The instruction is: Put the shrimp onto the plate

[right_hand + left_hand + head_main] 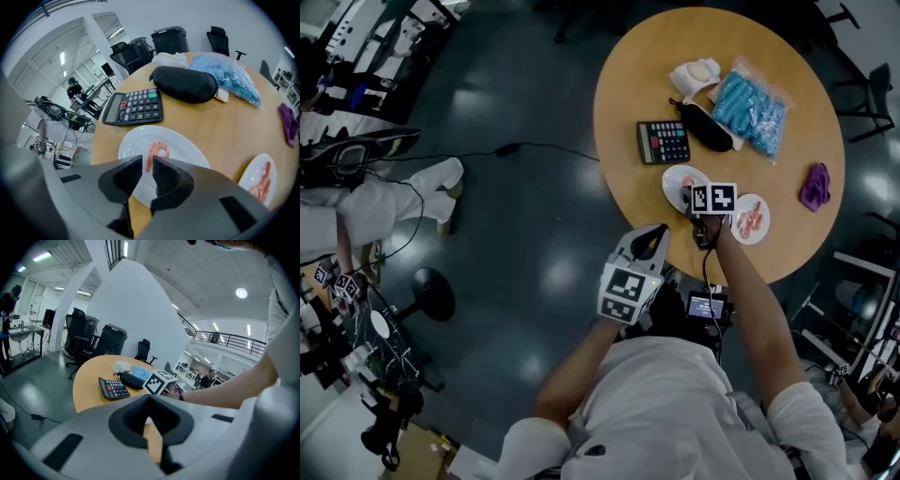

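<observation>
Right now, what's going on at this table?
A person holds a tool in each hand at a round table. The right tool hovers above a white plate, jaws slightly apart and empty. One shrimp lies on that plate just beyond them. A second plate to its right holds more shrimp. The left tool is shut, empty, and held back from the table.

left gripper (150, 398): jaws together | right gripper (146, 165): jaws slightly apart, empty
</observation>
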`<state>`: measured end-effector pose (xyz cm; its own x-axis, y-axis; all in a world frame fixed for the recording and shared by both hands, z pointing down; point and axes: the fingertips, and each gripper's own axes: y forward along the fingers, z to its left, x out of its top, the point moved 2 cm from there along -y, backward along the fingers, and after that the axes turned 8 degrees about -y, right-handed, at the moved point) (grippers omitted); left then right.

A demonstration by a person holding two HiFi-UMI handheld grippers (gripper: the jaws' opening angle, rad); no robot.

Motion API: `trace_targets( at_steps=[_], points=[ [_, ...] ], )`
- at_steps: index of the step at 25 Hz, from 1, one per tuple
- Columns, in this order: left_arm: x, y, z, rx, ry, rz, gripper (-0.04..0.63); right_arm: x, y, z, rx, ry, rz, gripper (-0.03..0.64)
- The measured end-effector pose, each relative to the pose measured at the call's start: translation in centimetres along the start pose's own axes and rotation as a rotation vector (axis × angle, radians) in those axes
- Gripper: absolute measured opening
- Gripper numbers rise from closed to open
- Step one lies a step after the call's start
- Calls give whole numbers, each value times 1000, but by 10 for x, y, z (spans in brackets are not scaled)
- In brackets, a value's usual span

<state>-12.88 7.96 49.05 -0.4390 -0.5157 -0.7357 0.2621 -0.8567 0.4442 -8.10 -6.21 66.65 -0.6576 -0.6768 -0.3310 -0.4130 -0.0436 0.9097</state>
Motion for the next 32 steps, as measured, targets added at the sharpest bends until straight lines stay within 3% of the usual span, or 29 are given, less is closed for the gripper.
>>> trace_targets(
  at_steps=[18,27,32],
  points=[
    [-2,-1,4,10,-31,-12,8,5,13,-7,-39,-12,91,74],
    [-8,-4,-5,16,-17,-6,8,-1,1,1,-1,-30,53,60],
    [-17,0,-17,11,-13,15,8,-12,-36,-4,60,44,-29,60]
  ],
)
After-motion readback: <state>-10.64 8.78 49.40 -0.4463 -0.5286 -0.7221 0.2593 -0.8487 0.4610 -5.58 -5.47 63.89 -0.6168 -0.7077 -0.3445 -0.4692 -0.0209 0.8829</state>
